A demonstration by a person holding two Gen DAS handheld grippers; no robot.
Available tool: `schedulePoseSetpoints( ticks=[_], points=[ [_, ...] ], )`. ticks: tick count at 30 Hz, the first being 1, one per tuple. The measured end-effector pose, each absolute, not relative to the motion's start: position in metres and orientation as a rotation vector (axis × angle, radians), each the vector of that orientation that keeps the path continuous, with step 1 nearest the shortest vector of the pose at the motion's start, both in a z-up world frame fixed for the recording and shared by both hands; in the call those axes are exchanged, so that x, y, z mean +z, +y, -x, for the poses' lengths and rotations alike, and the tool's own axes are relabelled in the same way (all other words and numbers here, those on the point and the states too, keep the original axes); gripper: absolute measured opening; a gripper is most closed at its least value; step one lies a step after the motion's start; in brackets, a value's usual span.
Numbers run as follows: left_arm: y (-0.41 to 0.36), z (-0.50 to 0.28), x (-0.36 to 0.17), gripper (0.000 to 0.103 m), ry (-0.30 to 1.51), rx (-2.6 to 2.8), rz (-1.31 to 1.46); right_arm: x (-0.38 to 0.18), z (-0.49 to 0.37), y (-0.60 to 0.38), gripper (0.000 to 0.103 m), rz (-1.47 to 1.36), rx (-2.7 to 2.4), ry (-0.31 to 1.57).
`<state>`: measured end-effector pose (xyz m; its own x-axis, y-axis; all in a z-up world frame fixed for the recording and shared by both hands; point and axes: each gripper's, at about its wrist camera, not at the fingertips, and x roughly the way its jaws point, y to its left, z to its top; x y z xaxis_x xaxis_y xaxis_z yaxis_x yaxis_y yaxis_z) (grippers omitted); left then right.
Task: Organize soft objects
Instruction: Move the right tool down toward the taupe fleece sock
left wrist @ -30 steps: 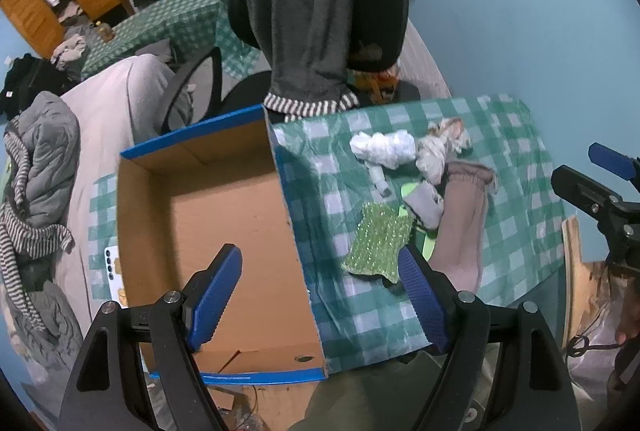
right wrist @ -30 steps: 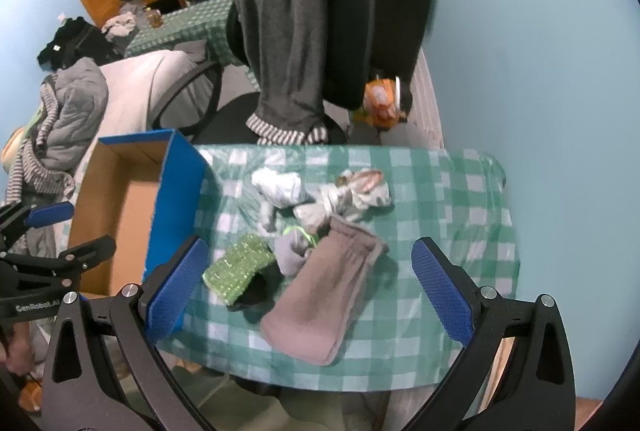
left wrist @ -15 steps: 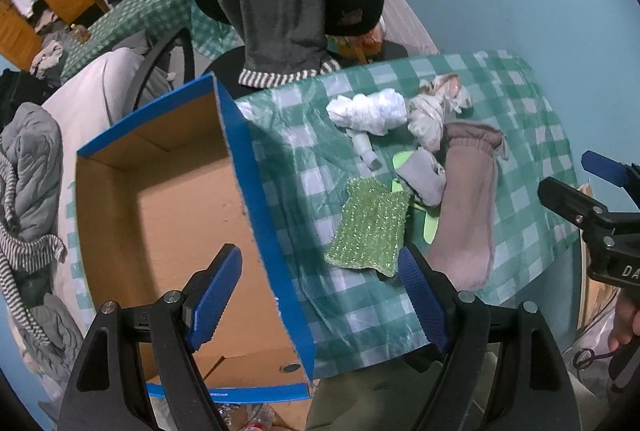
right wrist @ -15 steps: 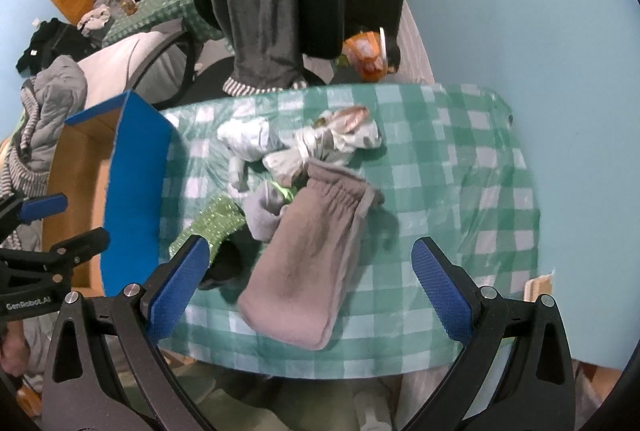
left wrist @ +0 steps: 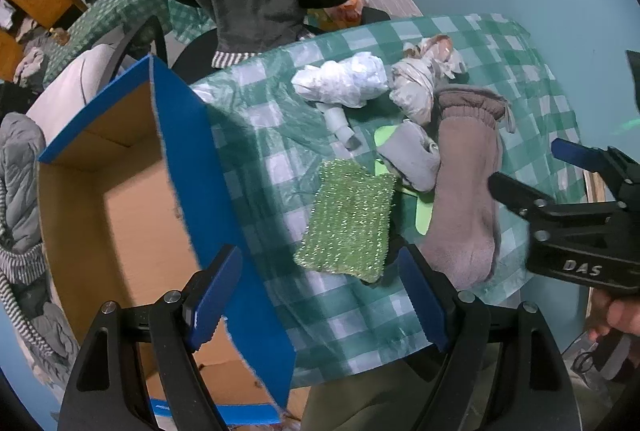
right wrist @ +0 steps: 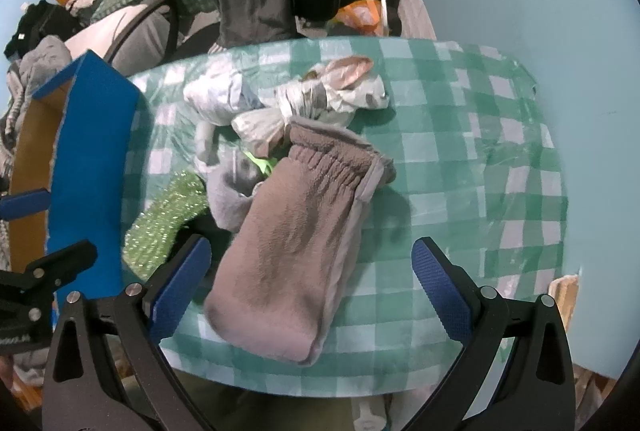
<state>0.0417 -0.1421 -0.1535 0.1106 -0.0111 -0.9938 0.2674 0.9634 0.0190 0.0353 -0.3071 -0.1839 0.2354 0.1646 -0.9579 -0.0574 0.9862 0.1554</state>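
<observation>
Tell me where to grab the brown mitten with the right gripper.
Take the brown mitten across its flat body below the gathered cuff, coming straight down from above. It lies flat, lengthwise between the open fingers of the right gripper, so they could probably close across its width.

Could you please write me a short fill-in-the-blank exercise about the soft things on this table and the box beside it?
1. The glittery scrubbing cloth near the box is ____ in colour.
2. The cardboard box has ____ outer walls.
3. The brown fleece mitt lies on a ____-patterned tablecloth.
4. The left tongs and the right tongs are both ____, holding nothing.

Missing words: green; blue; checked; open
</observation>
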Motion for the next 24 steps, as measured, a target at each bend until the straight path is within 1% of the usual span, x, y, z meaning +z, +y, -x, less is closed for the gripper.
schedulePoseSetpoints(
  ticks=[9, 18, 24],
  points=[
    [-0.155, -0.045, -0.171, 0.082, 1.484, -0.215, -0.227, -0.212, -0.042, -0.305, 0.098, -0.083, 0.166, 1.381],
    [-0.160, -0.053, -0.187, 0.082, 1.520, -0.210, -0.224, -0.225, -0.049, -0.301, 0.098, -0.073, 0.166, 1.409],
    [-0.165, -0.057, -0.192, 0.082, 1.541, -0.221, -0.236, -0.234, -0.057, -0.299, 0.095, -0.054, 0.157, 1.423]
  ],
)
